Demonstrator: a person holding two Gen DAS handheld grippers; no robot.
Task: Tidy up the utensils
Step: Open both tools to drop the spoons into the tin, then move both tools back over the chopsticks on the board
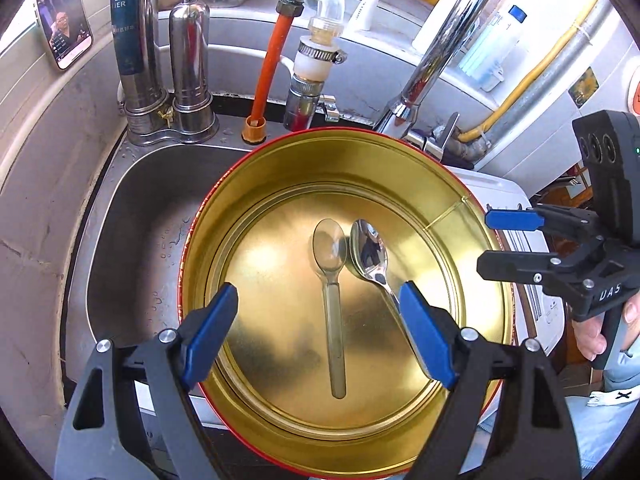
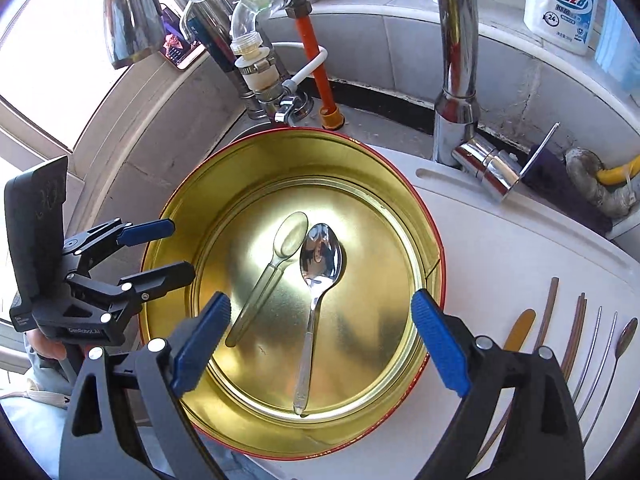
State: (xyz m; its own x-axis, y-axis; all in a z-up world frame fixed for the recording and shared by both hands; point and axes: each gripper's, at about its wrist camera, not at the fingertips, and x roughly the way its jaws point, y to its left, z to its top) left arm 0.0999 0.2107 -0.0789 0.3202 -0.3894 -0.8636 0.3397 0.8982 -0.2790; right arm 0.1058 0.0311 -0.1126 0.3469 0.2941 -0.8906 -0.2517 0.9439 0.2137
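Both tools, left (image 1: pixel 318 322) and right (image 2: pixel 322 330), hang open and empty above the tin (image 1: pixel 400 152) holding two spoons (image 2: pixel 320 260).

Two close, downward wrist views from opposite sides, sharing the gold tin (image 1: pixel 256 208) (image 2: pixel 224 208).

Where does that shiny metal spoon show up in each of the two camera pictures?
Left wrist view: the metal spoon lies right of center in the gold tin, right of the clear plastic spoon.
Right wrist view: the metal spoon lies near center, again right of the clear plastic spoon.
Shared landmark: the orange hose.
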